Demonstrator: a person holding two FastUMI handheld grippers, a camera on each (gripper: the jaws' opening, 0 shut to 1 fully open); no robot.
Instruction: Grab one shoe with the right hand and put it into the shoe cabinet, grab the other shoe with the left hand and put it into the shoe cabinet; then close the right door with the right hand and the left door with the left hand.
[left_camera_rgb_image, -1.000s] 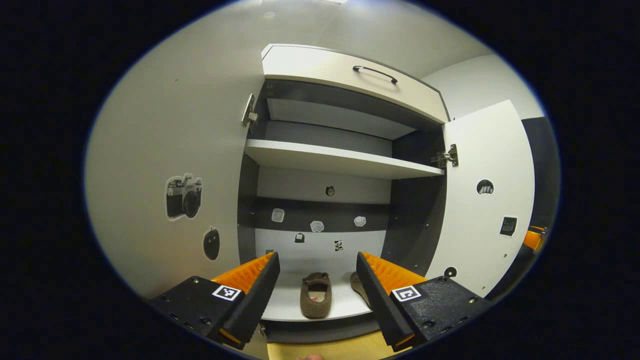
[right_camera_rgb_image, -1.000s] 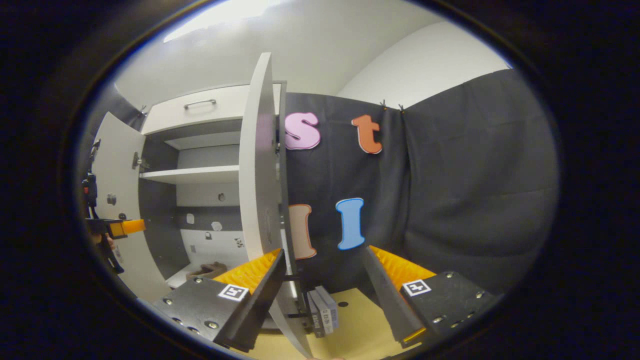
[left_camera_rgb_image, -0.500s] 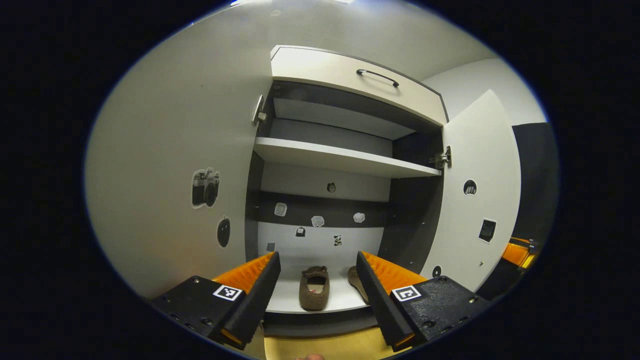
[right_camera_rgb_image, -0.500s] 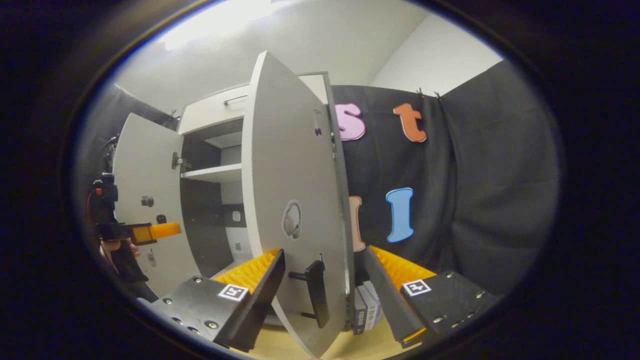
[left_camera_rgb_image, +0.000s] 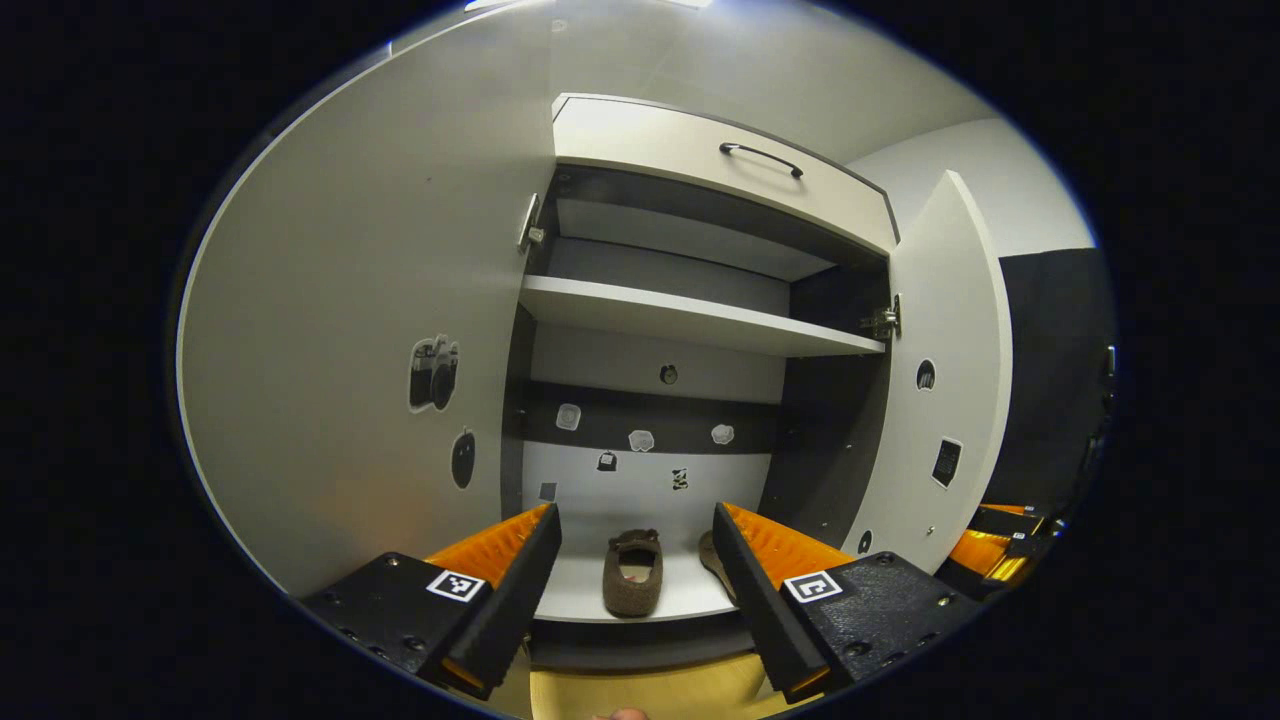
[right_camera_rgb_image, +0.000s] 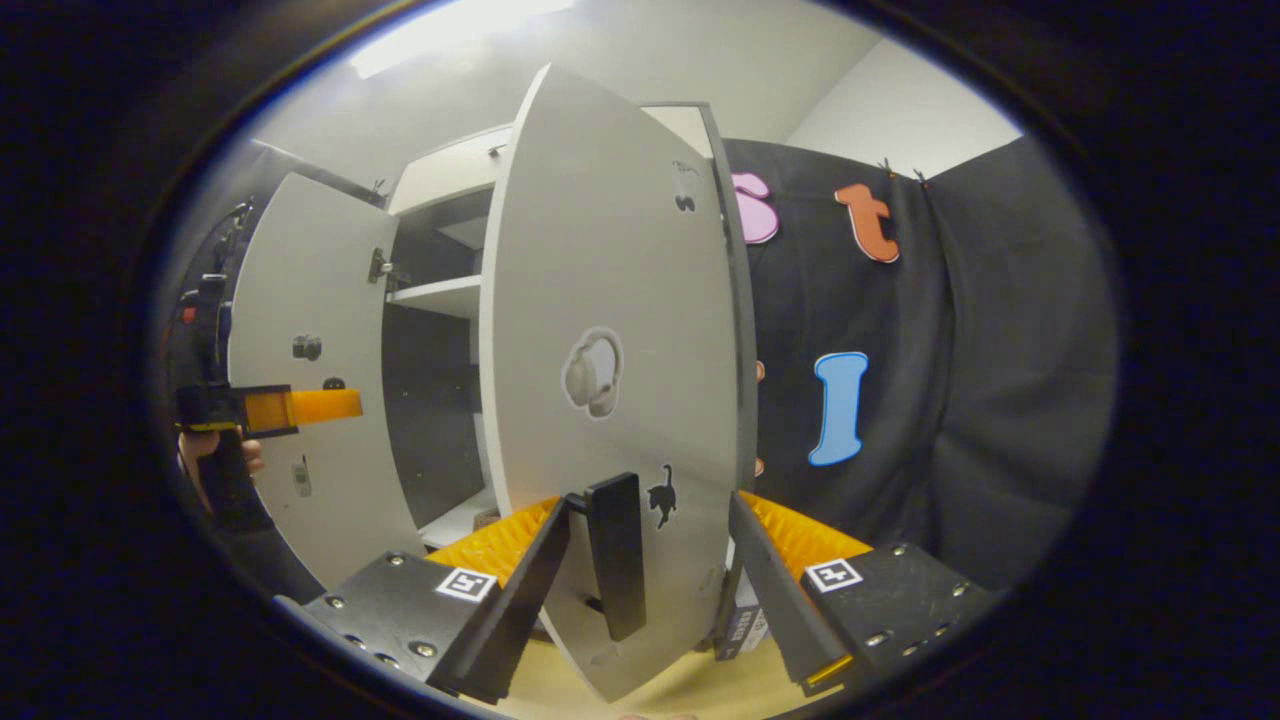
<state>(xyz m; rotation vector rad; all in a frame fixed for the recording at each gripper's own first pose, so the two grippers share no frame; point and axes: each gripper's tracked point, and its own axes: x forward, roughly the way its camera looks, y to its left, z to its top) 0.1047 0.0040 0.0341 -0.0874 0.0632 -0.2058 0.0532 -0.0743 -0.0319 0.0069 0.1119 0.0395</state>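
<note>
Left gripper view: I see my left gripper (left_camera_rgb_image: 632, 570) spread wide and holding nothing, aimed into the open shoe cabinet (left_camera_rgb_image: 700, 205). One brown shoe (left_camera_rgb_image: 632, 574) lies on the bottom shelf (left_camera_rgb_image: 575, 600), framed between the fingers and farther in; the second shoe (left_camera_rgb_image: 712, 562) lies just right of it, partly hidden behind the right finger. The left door (left_camera_rgb_image: 360, 330) stands open at left, the right door (left_camera_rgb_image: 945, 390) partly swung at right. Right gripper view: I see my right gripper (right_camera_rgb_image: 645, 590) also spread, its fingers on either side of the right door's (right_camera_rgb_image: 610, 330) near edge, with the door's dark handle (right_camera_rgb_image: 615, 555) between them; whether either finger touches the door I cannot tell. The left gripper (right_camera_rgb_image: 300, 407) shows at far left, held by a hand (right_camera_rgb_image: 215, 455).
</note>
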